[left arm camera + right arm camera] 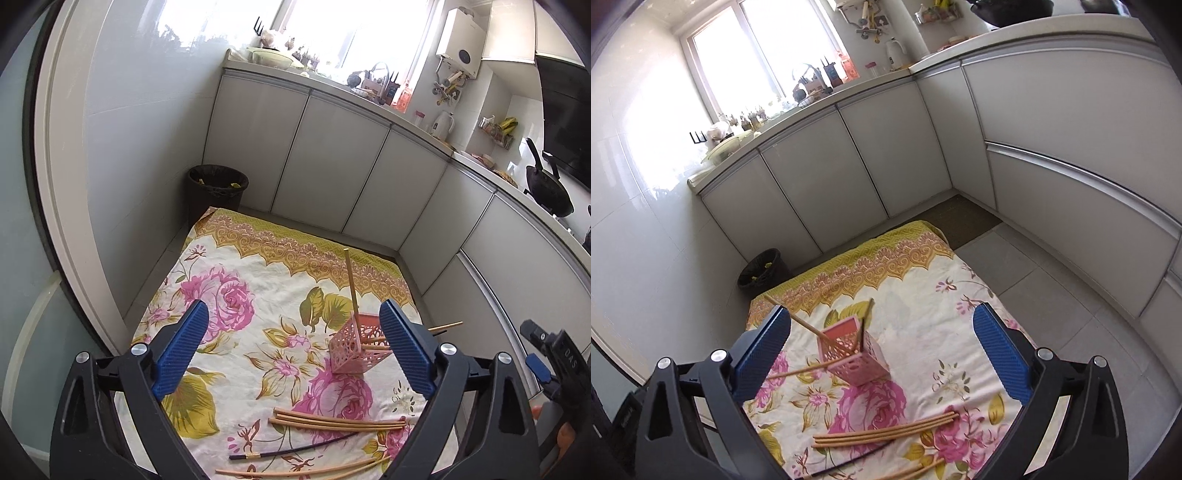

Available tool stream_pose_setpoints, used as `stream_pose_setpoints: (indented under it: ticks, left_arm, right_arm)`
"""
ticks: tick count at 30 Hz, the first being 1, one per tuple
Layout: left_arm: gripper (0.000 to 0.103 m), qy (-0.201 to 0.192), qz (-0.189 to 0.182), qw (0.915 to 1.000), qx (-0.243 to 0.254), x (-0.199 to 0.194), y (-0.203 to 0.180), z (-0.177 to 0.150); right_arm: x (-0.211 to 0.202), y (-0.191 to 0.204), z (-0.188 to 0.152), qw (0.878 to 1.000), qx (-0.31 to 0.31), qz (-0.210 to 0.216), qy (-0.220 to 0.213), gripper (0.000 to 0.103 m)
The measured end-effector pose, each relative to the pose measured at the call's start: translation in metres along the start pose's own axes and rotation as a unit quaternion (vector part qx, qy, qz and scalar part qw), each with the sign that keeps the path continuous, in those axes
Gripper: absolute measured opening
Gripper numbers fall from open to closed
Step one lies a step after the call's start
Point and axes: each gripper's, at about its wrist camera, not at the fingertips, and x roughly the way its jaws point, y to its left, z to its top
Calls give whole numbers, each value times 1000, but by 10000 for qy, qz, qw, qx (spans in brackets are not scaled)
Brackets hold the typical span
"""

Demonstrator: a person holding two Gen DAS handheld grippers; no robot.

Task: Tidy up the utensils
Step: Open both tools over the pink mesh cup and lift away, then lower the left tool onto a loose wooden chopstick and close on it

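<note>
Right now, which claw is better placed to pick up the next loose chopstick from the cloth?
Probably the right claw: it is open and empty, and the loose chopsticks lie centred just below it. The left claw, also open, sees them off to its right.

– Where's the holder?
– The pink lattice holder (855,356) stands on the floral cloth (923,295), chopsticks leaning inside.
– And the rest?
– Wooden chopsticks (886,432) and one black chopstick (295,447) lie loose nearby.

Bin (217,192): black, in the corner by the cabinets (325,162).
Wok (548,188): on the desk (417,123).
Kettle (442,125): white.
</note>
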Motion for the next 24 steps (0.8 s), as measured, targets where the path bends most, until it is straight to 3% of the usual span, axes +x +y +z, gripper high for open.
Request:
stream_pose_setpoints:
  ticks: [10,15,19,24]
  left_arm:
    - [96,129,80,9976,672,-15,-41,-17]
    - [96,473,11,9906,1284,-14,-64,-43]
    - [96,909,52,9760,1976,-2,-80,-69]
    - [96,1552,14,9439,2915,22,-98,-103]
  right_arm:
    - [-56,-56,-80,9948,-277,-956,227,96]
    - [-75,-77,-103,9909,-189,-1270,405,96]
    - [-80,-91,-115,9893,-154,-1335,576,96]
    - [-80,-103,-135,9879,-206,-1383,675,96]
